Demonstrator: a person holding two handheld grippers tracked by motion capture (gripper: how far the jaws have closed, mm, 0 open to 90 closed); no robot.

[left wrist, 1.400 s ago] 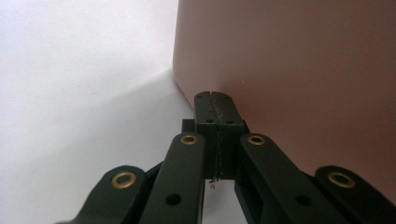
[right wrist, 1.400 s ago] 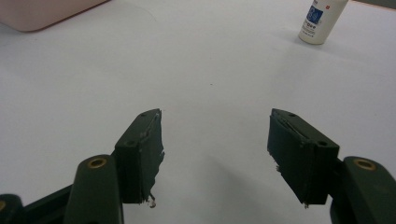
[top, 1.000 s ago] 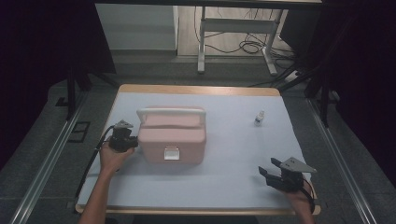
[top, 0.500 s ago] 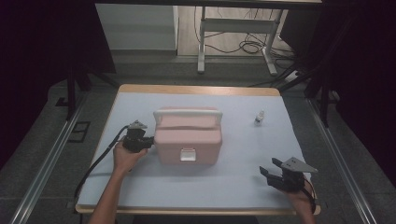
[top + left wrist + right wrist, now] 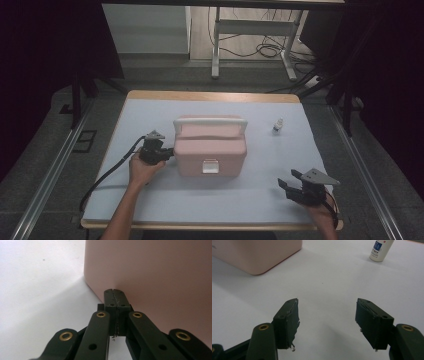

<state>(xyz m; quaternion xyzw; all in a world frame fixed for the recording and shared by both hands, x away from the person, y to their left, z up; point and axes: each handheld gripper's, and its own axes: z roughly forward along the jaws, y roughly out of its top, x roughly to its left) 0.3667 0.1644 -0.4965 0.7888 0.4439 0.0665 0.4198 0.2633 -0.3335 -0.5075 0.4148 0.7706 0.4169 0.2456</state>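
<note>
Where left claw point(image 5: 167, 154) ends, pink box point(image 5: 210, 145).

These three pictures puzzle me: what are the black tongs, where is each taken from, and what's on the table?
A person sits at a white-covered table with hand-held tongs in each hand. The wide picture looks down from above. The other two come from small cameras riding on the tongs. The left tongs are shut, empty, their tips pressed against the side of a pink box with a white handle. The right tongs are open, empty, near the table's front edge. A small white bottle stands apart, beyond the box.
</note>
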